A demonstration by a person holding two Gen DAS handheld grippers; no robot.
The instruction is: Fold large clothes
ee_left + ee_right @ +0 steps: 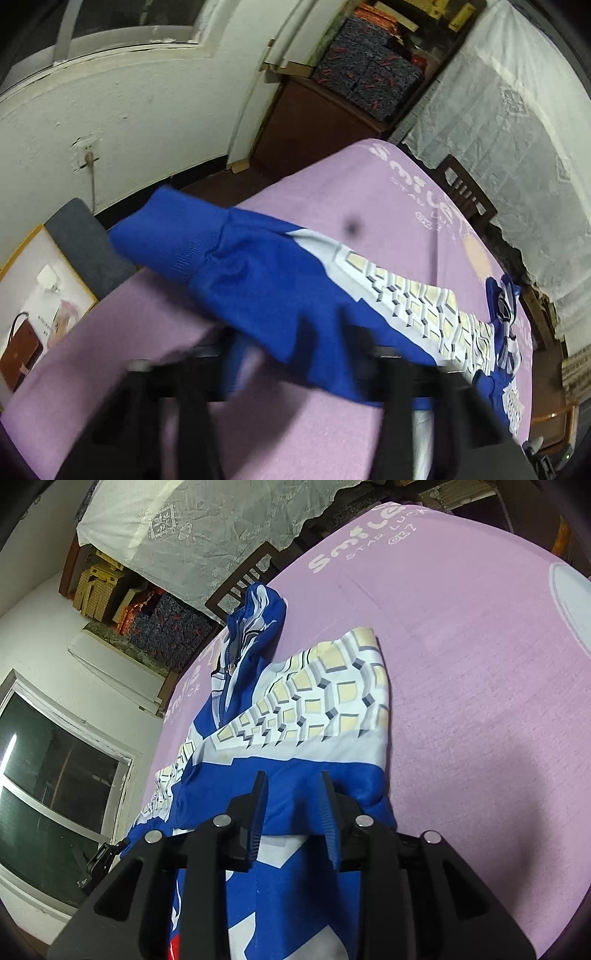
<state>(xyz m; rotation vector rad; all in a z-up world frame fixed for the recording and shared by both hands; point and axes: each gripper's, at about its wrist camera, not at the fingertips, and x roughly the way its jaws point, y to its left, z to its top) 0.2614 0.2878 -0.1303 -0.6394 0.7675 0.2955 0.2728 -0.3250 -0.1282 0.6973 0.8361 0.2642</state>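
Jacket (280,746) lies on the blanket (461,686), toward its left half. Collar end points at the chair (243,579) behind the blanket's far edge. Sleeve (192,240) overhangs the blanket's window-side edge. Shelf (155,627) stands beyond the chair.

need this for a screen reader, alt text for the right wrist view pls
A blue jacket with a white and yellow checked panel lies partly folded on a pink cloth; the right gripper stands open over its blue fabric.
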